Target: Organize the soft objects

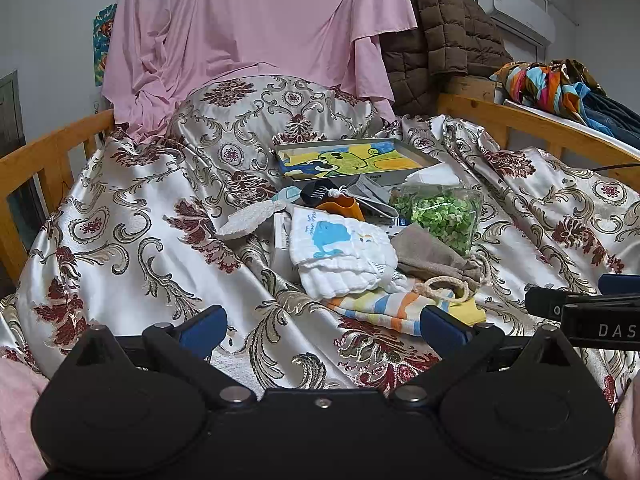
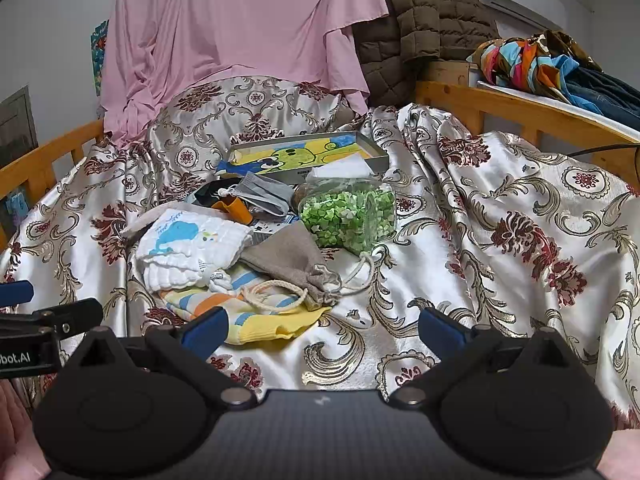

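Your left gripper (image 1: 323,326) and right gripper (image 2: 323,327) hover low over the bedspread (image 1: 132,216), fingers spread wide and empty, short of the heap and ready to approach. Nearest lies the striped cloth (image 2: 224,308), its edge just ahead of your right gripper's left finger. On it rest the whale cloth (image 1: 344,252) and the grey pouch (image 2: 292,260), so lifting from the top down seems sensible. Beyond sit the bag of green bits (image 2: 348,216), then the tray (image 1: 352,156).
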